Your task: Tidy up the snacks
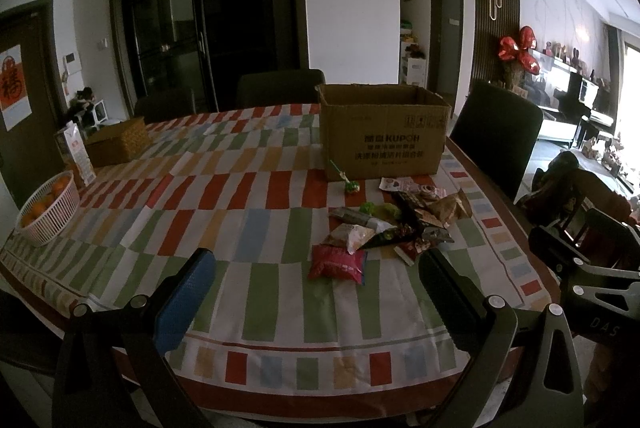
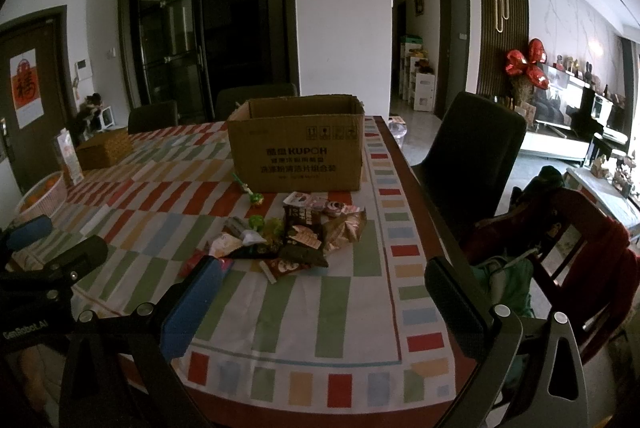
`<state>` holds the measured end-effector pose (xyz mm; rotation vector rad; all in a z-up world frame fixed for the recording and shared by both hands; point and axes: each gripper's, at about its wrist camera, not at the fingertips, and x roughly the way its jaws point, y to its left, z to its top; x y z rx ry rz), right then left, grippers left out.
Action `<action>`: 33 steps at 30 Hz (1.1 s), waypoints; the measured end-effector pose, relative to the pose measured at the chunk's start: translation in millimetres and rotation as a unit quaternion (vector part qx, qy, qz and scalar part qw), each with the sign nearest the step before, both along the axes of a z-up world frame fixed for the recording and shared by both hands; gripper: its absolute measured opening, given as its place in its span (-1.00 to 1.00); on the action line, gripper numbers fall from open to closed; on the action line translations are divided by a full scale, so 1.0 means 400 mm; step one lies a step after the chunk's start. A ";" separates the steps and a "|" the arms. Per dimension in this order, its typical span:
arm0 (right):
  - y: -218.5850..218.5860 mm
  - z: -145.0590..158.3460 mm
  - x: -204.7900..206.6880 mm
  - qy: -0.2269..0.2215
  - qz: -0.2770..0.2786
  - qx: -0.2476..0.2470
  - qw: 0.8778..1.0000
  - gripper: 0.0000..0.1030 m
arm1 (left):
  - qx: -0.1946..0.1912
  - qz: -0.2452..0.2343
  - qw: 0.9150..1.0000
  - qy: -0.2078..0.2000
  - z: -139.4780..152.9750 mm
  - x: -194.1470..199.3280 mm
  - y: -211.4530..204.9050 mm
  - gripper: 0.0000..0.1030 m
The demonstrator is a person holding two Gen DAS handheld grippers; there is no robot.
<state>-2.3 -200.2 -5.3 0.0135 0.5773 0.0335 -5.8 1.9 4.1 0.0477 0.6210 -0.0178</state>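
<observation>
A pile of snack packets point(image 1: 394, 224) lies on the checked tablecloth in front of an open cardboard box point(image 1: 382, 130); the pile point(image 2: 288, 234) and box point(image 2: 298, 144) also show in the right wrist view. A red packet point(image 1: 338, 264) lies nearest me. A green lollipop point(image 1: 346, 182) lies by the box's front corner. My left gripper point(image 1: 320, 268) is open and empty, held over the table's near part, short of the red packet. My right gripper point(image 2: 324, 276) is open and empty, just short of the pile. The left gripper also shows at the left edge of the right wrist view point(image 2: 60, 240).
A white basket of oranges point(image 1: 50, 212), a carton point(image 1: 76, 156) and a wicker box point(image 1: 118, 144) stand at the table's left. Dark chairs point(image 2: 468, 156) stand behind and to the right. A red chair with clothes point(image 2: 580, 248) stands close on the right.
</observation>
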 end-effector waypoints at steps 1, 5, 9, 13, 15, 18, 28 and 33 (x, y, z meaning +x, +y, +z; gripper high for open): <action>0.000 0.000 0.000 0.000 0.000 0.000 1.000 0.99 | 0.000 -0.001 1.000 0.000 0.000 0.000 0.000 1.00; 0.001 0.000 0.000 0.000 0.000 0.000 1.000 0.99 | -0.001 -0.001 1.000 -0.001 0.000 0.000 0.001 1.00; 0.002 0.001 0.001 0.000 0.001 -0.001 1.000 0.99 | -0.002 -0.001 1.000 0.000 0.003 0.000 0.002 1.00; 0.002 0.001 0.001 0.000 0.000 -0.001 1.000 0.99 | -0.001 -0.002 1.000 -0.001 0.000 -0.001 0.001 1.00; 0.003 0.001 0.001 0.000 0.000 -0.001 1.000 0.99 | -0.002 -0.002 1.000 -0.001 0.003 -0.001 0.003 1.00; 0.003 0.001 0.001 0.000 0.000 -0.001 1.000 0.99 | -0.002 -0.003 1.000 -0.001 0.009 0.000 0.006 1.00; 0.003 0.001 0.001 0.000 0.000 -0.001 1.000 0.99 | -0.003 -0.002 1.000 -0.002 0.006 -0.001 0.004 1.00; 0.003 0.001 0.001 0.000 0.000 -0.002 1.000 0.99 | -0.003 -0.002 1.000 -0.002 0.006 -0.002 0.004 1.00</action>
